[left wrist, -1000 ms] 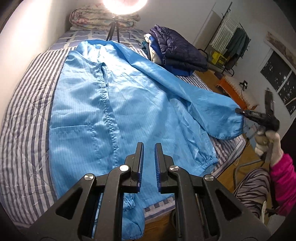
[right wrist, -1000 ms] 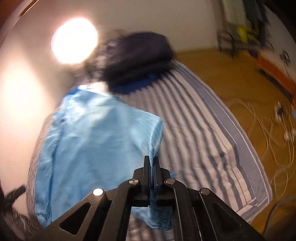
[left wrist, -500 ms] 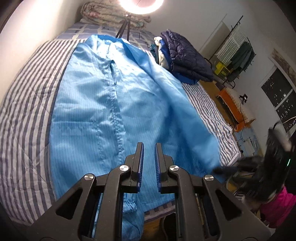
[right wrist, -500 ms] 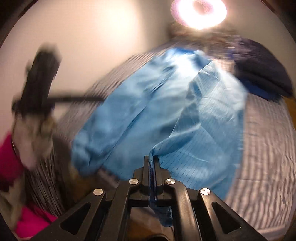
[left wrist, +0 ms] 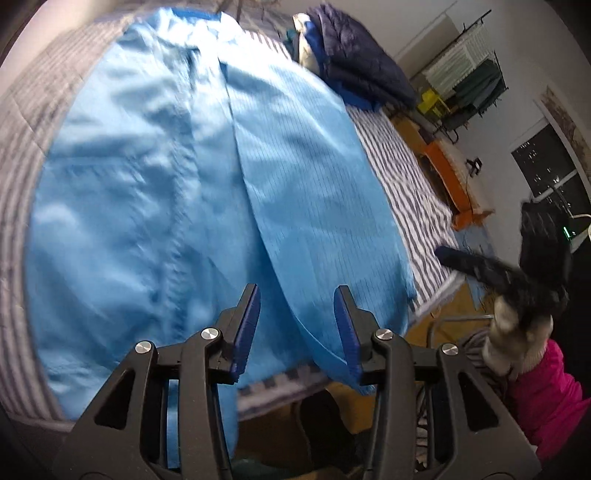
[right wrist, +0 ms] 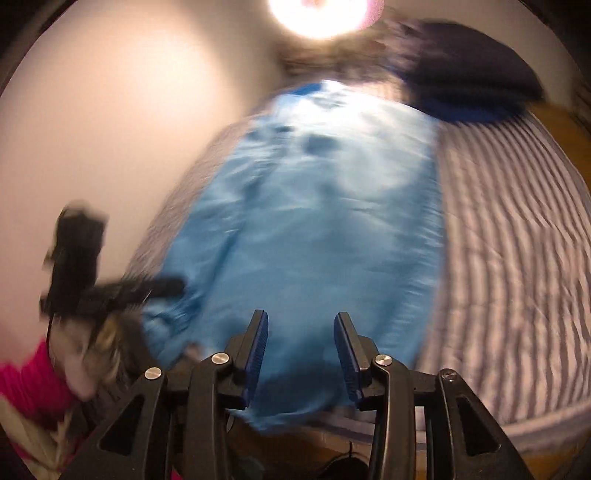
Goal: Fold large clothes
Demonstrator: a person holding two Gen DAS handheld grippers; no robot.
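A large light-blue garment (left wrist: 177, 192) lies spread lengthwise on the striped bed (left wrist: 413, 184), with its right sleeve folded over the body (left wrist: 314, 206). It also shows, blurred, in the right wrist view (right wrist: 314, 236). My left gripper (left wrist: 297, 332) is open and empty, above the garment's near hem. My right gripper (right wrist: 299, 350) is open and empty over the near hem; it also appears at the right of the left wrist view (left wrist: 480, 266). The left gripper shows blurred in the right wrist view (right wrist: 110, 288).
A dark navy puffer jacket on a pile of clothes (left wrist: 354, 70) sits at the bed's far right. A ring light (right wrist: 325, 14) shines at the head of the bed. A wall runs along the left. A clothes rack (left wrist: 469, 81) and an orange item (left wrist: 450, 177) stand on the wooden floor.
My right gripper swung the sleeve over the garment's body and opened, letting it go. My left gripper opened wide and moved in closer over the near hem.
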